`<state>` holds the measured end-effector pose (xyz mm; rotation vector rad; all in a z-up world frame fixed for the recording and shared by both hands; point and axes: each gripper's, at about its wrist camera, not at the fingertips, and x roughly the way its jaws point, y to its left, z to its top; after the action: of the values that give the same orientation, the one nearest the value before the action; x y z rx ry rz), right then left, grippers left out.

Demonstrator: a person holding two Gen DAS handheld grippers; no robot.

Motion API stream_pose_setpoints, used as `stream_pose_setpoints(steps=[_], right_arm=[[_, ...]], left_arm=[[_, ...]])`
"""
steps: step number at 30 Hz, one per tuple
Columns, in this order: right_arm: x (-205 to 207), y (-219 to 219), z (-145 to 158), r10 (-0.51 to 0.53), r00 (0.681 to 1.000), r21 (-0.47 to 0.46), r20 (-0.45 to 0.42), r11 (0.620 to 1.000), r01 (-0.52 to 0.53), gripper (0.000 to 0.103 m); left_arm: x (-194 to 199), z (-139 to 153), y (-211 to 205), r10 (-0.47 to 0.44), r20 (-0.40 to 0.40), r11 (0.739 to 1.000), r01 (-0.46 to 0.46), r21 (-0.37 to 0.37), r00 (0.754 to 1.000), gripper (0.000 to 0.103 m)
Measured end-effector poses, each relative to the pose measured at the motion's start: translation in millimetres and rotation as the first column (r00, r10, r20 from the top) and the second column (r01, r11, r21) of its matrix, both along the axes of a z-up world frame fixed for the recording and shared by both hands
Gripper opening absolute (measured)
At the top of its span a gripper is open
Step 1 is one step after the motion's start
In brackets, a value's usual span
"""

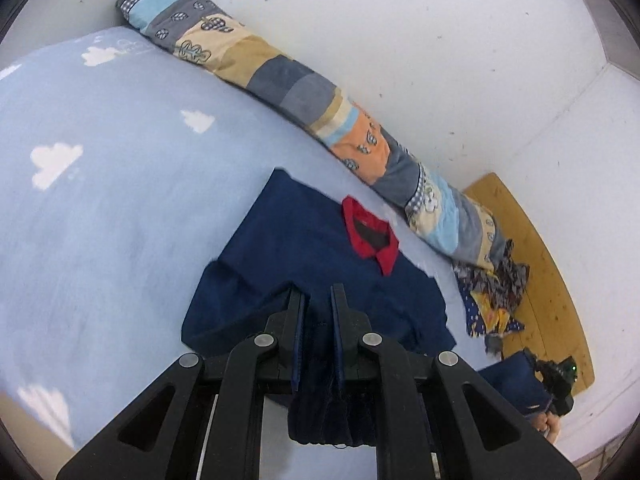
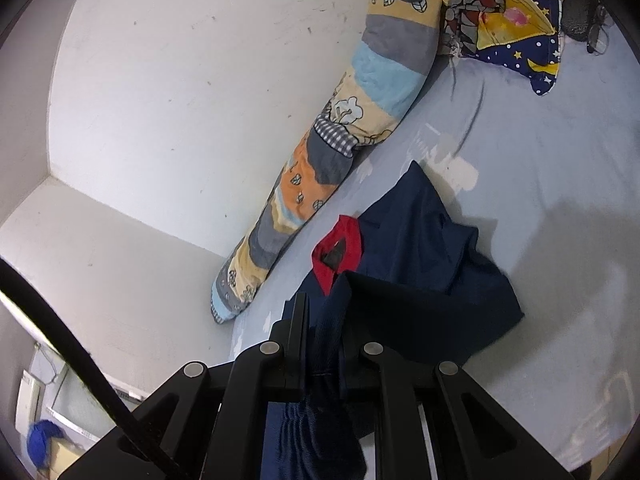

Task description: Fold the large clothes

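The navy shirt [image 1: 304, 240] lies on the pale blue bed [image 1: 120, 200] at lower centre of both views, its hem gathered up between the jaws. The left hand-held gripper [image 1: 319, 296] is clenched on that cloth, and so is the right hand-held gripper [image 2: 326, 308]. Only the left view shows the wooden headboard [image 1: 540, 248] at right; only the right view shows a black cable [image 2: 80, 344] at lower left. The shirt is dark, rumpled, with a red collar [image 1: 370, 234].
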<state>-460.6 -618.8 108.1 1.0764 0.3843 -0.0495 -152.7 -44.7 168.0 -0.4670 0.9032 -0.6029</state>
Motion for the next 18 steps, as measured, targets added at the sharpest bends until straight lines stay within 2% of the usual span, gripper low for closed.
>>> stream_pose_setpoints(steps=[4,9,15,18], right_arm=[[26.1,-14.1,-3.8,-0.011,1.000,0.029,-0.012,1.000,0.011,0.012],[59.7,-34.4,-15.7,-0.031,0.999,0.070,-0.042,0.997,0.034,0.012],[110.7,-63.5,-42.4,-0.060,0.990,0.112,-0.125,0.991,0.075,0.012],[139.5,-82.4,-63.4,-0.077,0.980,0.150,-0.181,0.983,0.105,0.012]], left_arm=[[27.6,5.6,-15.8,0.005,0.000,1.000,-0.005,0.005,1.000,0.012],[73.2,-4.0,-37.7,0.018,-0.050,1.000,-0.018,0.007,0.999,0.012],[143.0,-32.4,-79.7,0.026,-0.135,0.998,-0.017,0.064,0.991,0.012],[183.8,-55.1,-99.5,0.029,-0.205,0.997,-0.014,0.075,0.978,0.012]])
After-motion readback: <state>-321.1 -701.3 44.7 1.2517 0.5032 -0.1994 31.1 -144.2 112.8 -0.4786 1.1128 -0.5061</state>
